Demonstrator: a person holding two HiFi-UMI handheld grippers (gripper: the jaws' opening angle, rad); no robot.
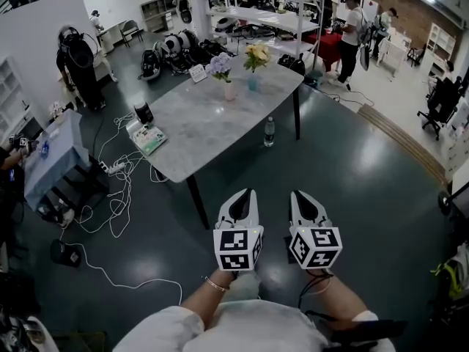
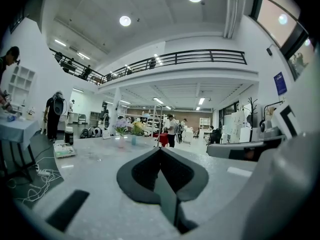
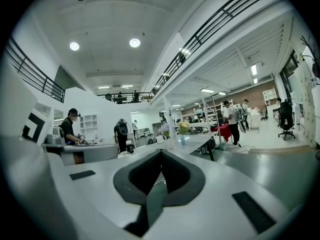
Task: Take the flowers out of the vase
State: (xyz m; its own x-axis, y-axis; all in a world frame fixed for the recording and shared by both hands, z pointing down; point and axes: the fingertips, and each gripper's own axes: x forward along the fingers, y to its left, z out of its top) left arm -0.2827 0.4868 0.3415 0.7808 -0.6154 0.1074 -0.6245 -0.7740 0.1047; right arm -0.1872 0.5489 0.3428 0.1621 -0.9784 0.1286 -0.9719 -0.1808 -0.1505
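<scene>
Purple flowers (image 1: 220,66) stand in a pale pink vase (image 1: 229,90) at the far end of the grey marble table (image 1: 198,123). Beside them, yellow flowers (image 1: 256,54) sit in a small blue vase (image 1: 253,83). My left gripper (image 1: 248,193) and right gripper (image 1: 297,196) hang side by side over the floor, well short of the table's near corner. Both are shut and hold nothing. In the left gripper view the purple flowers (image 2: 120,128) and yellow flowers (image 2: 134,128) are small and far off. The right gripper view shows the yellow flowers (image 3: 184,127) in the distance.
On the table's left edge lie a stack of booklets (image 1: 149,138) and a black cup (image 1: 143,112). A water bottle (image 1: 269,132) stands on the floor by a table leg. White cables (image 1: 117,196) trail across the floor at left. People stand at the far back and left.
</scene>
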